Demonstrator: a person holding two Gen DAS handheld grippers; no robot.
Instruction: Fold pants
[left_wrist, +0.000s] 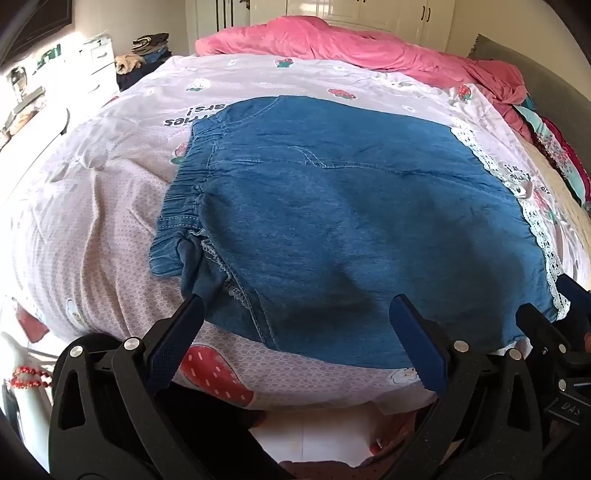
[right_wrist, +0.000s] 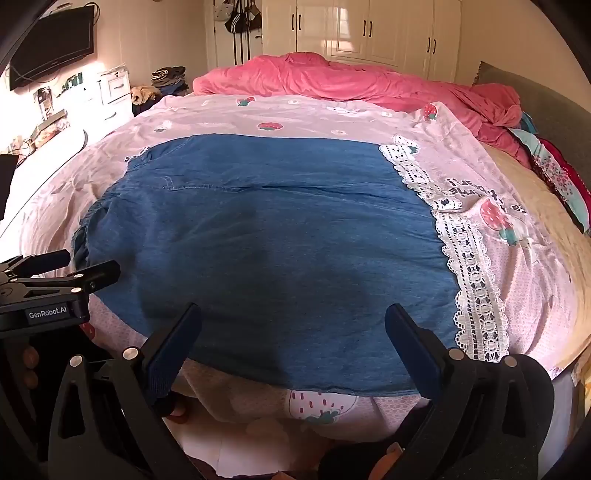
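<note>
Denim pants (left_wrist: 332, 206) with a white lace hem (right_wrist: 469, 280) lie spread flat across a bed whose pink strawberry-print sheet (left_wrist: 92, 229) covers it, the elastic waistband (left_wrist: 184, 199) to the left and the lace-trimmed cuffs to the right, as two hand-held tongs wait at the near edge of the cloth. The left tongs (left_wrist: 295, 317) stand wide open over the near hem close to the waistband end, gripping nothing, one finger at the gathered waist corner and the other over plain denim. The right tongs (right_wrist: 293, 325) are likewise spread wide and empty, poised above the near edge toward the cuff end; in the left wrist view they appear at the lace corner (left_wrist: 546, 314), and in the right wrist view the left tool shows at the waistband side (right_wrist: 74, 273). The pairing looks deliberate: one tool at each end of the same long edge would let the garment be lifted evenly and carried over in a single fold. The pants appear already laid one leg over the other, judging by the single lace band, so a further fold seems the step in hand. A rumpled pink duvet (right_wrist: 351, 81) lies bunched at the far side of the bed, well clear of the pants.
</note>
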